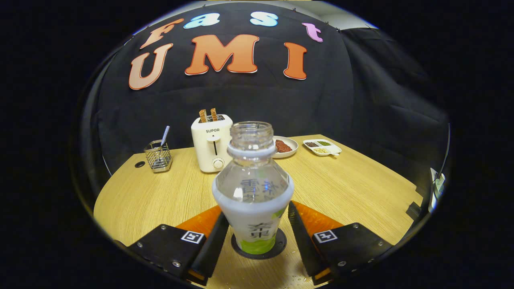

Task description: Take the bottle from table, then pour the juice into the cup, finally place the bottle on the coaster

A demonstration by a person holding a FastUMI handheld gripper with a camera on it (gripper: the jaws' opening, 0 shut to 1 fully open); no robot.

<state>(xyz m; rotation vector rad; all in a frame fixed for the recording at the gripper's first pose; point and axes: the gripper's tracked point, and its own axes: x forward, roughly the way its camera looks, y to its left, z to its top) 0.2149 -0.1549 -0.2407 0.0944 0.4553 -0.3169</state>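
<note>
An uncapped clear bottle (252, 188) with a white and green label stands upright between my fingers. Its base rests on a dark round coaster (281, 243) on the wooden table (353, 188). The bottle looks empty. My gripper (257, 208) is closed around it: the left finger (213, 241) and the right finger (302, 241) run along either side of the label, and their tips meet the bottle's sides just under its wide shoulder. The coaster lies between the two fingers, partly hidden by the bottle.
Beyond the bottle stand a white toaster (212, 142) with two slices, a plate of red food (285, 146), a divided dish of grains (322, 147) and a wire holder (158, 156) with a utensil. A few drops glisten on the table near the right finger.
</note>
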